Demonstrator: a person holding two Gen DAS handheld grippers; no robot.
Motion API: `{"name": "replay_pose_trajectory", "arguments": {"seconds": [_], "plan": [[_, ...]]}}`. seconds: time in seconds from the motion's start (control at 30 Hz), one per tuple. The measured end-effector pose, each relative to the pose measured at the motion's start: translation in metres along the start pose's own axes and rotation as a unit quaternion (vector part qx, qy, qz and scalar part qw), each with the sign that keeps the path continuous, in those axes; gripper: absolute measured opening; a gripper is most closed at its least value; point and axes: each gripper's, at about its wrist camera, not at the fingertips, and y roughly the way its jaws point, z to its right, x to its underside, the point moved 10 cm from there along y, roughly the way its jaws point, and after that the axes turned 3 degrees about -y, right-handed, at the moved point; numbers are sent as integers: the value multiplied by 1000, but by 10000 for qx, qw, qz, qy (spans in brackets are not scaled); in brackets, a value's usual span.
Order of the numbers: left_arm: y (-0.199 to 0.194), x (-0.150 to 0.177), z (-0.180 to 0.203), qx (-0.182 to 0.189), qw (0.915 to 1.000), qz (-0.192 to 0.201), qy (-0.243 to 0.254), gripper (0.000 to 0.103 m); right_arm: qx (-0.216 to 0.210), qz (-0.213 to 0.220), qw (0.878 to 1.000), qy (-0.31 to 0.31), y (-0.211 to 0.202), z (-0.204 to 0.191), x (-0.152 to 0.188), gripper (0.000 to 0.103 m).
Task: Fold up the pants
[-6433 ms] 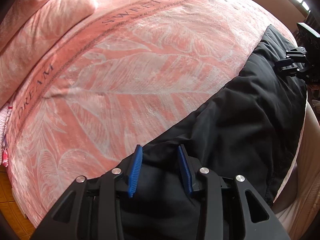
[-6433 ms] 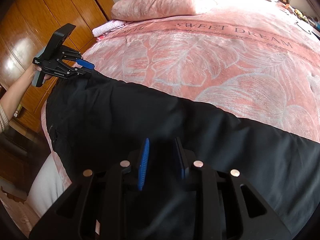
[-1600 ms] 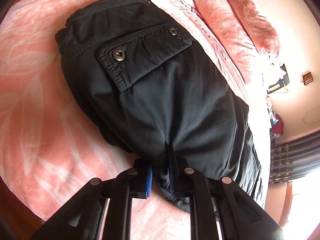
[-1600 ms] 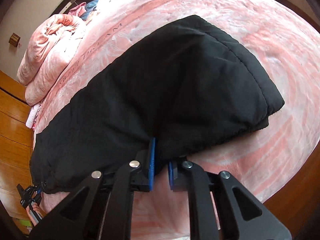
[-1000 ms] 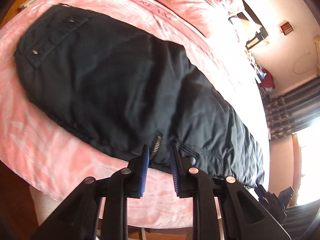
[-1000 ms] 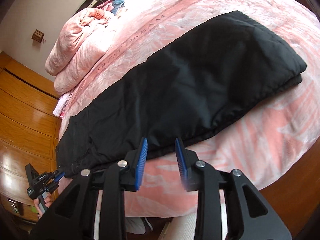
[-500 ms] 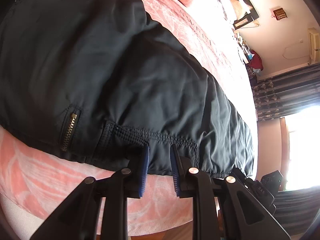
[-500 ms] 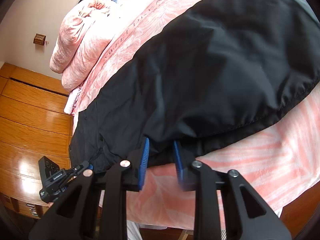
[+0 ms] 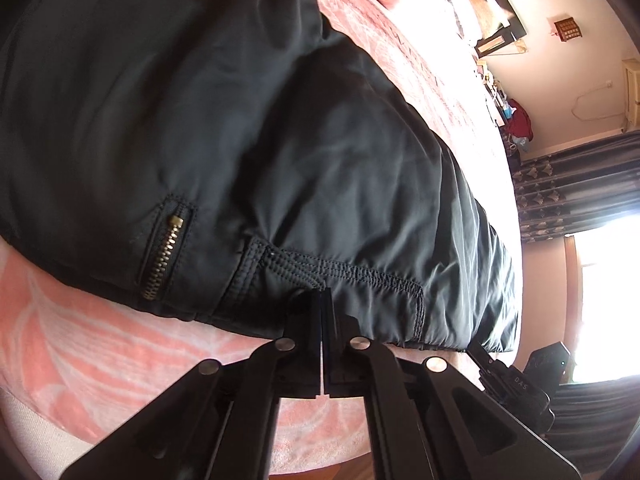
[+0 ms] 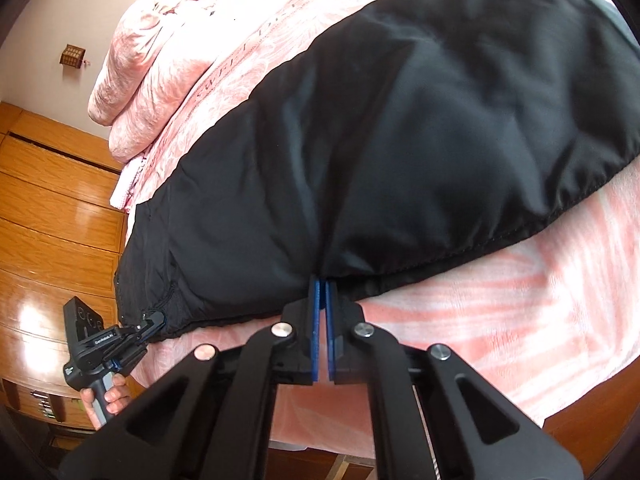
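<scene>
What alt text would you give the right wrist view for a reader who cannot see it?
The right gripper is shut on the near edge of black pants lying on a pink leaf-print bedspread. At lower left, the left gripper pinches the same edge further along, by a wooden wardrobe.

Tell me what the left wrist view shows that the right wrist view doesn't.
Only the left wrist view shows the brass zipper and a stitched pocket flap beside it, plus the dark curtains by a bright window. Only the right wrist view shows the pink pillows, the wooden wardrobe and the hand holding the left tool. Both show the black pants lying on the pink blanket, each view's own tool pinched shut on the near edge: left, right tool.
</scene>
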Motion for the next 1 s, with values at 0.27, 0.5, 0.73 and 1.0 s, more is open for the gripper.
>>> {"name": "replay_pose_trajectory", "arguments": {"seconds": [0.27,0.5,0.73,1.0], "plan": [[-6,-3,42,-790,9911,486,950,48,807,416,9955,-258,-39,22,-3,16],[17,11,58,-1592,9708,549,1709,65,1832,590,9813,-77,-73,77,-16,30],[26,23,71,-1603,9685,472,1845,70,1987,361,9793,-132,-60,87,-27,35],[48,26,81,-1728,9657,398,1898,62,2145,248,9762,-215,-48,87,-30,14]]}}
